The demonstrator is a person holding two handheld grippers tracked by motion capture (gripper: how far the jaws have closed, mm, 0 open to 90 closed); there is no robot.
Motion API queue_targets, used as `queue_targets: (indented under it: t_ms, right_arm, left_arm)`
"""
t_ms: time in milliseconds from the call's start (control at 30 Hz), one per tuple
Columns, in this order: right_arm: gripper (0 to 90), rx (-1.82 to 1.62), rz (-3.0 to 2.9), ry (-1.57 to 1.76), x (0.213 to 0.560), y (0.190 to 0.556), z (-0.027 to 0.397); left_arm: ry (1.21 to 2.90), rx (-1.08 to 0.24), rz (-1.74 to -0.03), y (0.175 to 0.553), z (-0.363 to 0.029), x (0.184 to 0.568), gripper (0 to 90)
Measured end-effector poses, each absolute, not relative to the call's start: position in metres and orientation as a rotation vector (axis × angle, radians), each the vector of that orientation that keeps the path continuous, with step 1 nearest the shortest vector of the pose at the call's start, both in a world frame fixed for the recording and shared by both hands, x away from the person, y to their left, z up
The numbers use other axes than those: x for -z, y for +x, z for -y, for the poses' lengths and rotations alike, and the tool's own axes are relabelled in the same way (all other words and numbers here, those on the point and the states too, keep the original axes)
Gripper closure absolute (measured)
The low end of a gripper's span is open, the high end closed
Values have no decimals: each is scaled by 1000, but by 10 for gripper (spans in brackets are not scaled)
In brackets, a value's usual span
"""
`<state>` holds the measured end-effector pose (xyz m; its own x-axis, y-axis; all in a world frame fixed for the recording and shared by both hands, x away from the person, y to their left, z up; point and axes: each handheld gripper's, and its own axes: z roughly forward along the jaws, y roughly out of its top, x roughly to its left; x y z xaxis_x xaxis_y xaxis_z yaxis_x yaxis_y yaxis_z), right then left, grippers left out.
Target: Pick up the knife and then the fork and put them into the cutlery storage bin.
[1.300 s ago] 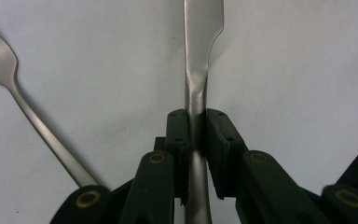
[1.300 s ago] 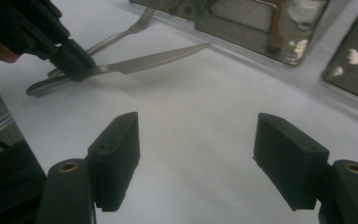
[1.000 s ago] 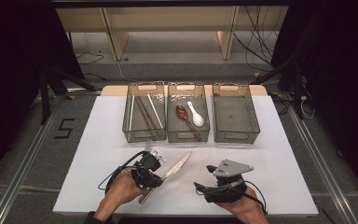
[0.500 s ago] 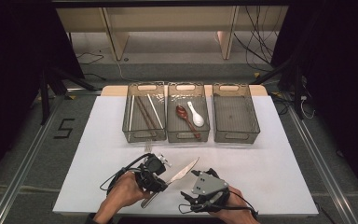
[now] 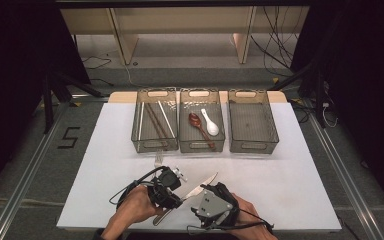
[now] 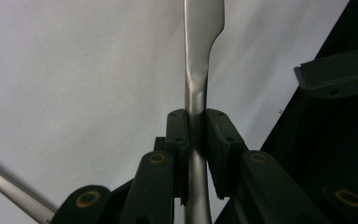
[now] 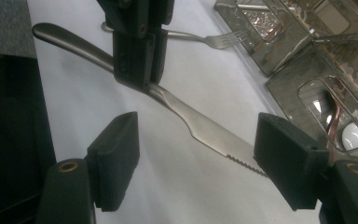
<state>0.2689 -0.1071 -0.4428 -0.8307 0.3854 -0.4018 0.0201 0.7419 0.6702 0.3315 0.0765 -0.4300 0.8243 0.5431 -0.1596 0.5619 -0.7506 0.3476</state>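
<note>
White table (image 5: 300, 175): L gripper (image 5: 172, 192) clamps knife (image 5: 200, 186) handle, R gripper (image 5: 200, 197) jaws wide open around blade — mistimed handover could drop it.

Bare tabletop (image 5: 300, 175) right of knife (image 5: 200, 186); bins (image 5: 202, 146) beyond.

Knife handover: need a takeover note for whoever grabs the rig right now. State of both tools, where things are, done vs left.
Left tool: shut on the knife, gripping the handle near the neck; blade points toward the bins.
Right tool: open, jaws either side of the serrated blade, pads not touching it.
Fork: lies on the white table, in front of the left bin.
Left bin holds chopsticks; middle bin holds a wooden spoon and a white spoon; right bin looks empty.
Done: knife lifted.
Left, likely: pass the knife to the right tool, bin it, then the fork.
</note>
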Motion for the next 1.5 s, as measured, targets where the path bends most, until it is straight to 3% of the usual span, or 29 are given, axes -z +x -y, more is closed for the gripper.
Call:
queue_targets:
  t_ms: [667, 1500]
  right_arm:
    - [403, -683, -2398, 72, 461, 262, 86]
    - [689, -555, -2397, -162, 473, 259, 79]
  left_arm:
    - [2658, 110, -778, 328, -67, 435, 792]
    - [2691, 191, -711, 323, -58, 435, 792]
